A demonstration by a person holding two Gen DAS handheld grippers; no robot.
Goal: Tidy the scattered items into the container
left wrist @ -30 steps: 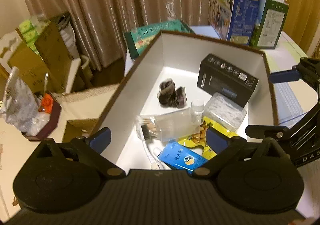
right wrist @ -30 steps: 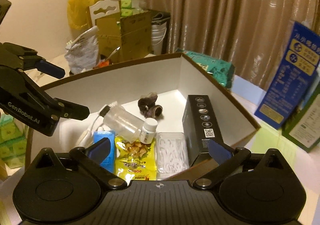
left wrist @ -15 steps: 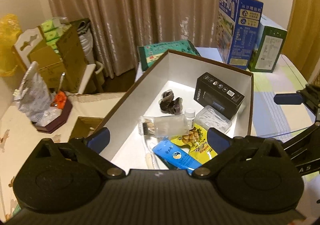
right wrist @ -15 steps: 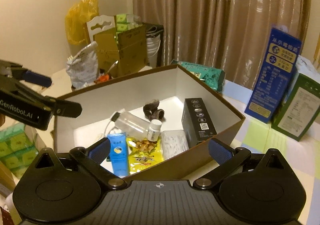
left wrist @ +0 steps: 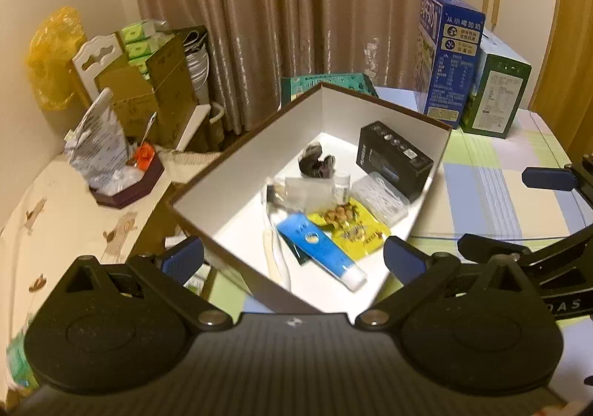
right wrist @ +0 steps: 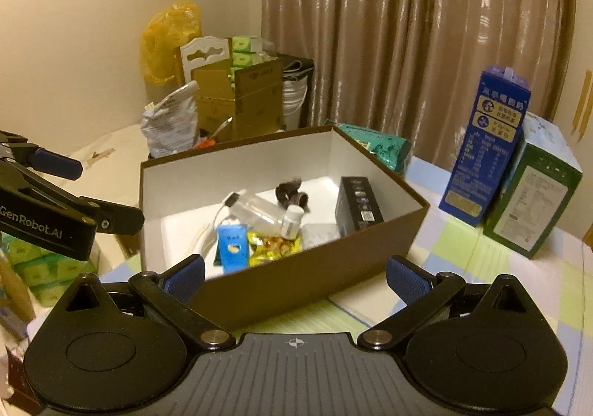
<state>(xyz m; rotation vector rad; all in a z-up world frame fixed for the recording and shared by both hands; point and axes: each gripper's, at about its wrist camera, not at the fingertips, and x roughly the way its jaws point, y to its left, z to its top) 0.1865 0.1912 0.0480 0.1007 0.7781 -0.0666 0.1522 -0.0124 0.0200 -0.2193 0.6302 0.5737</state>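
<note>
While both tools hung just short of the brown cardboard box (left wrist: 259, 142), the left tool (left wrist: 292, 258) had its blue-padded fingers spread wide with nothing between them, and the right tool (right wrist: 294, 273) was parted the same way and just as bare. That box sat on the checked tabletop (left wrist: 493, 193), white inside, and it carried the lot: a blue tube (left wrist: 322, 245) lay nearest the front wall, a yellow snack packet (left wrist: 352, 227) beside it, a white toothbrush (left wrist: 272, 253) along the tube's other side. Behind those lay a clear bottle (left wrist: 307, 190) on its side, a small white-capped vial (right wrist: 291, 219) against it, a clear plastic case (left wrist: 381, 197), and a black carton (left wrist: 393, 160) near the right wall. A dark hair tie (left wrist: 315, 164) sat toward the back. Outside the box, a blue milk carton (right wrist: 485, 149) and a green carton (right wrist: 533, 201) stood together on the tabletop.
</note>
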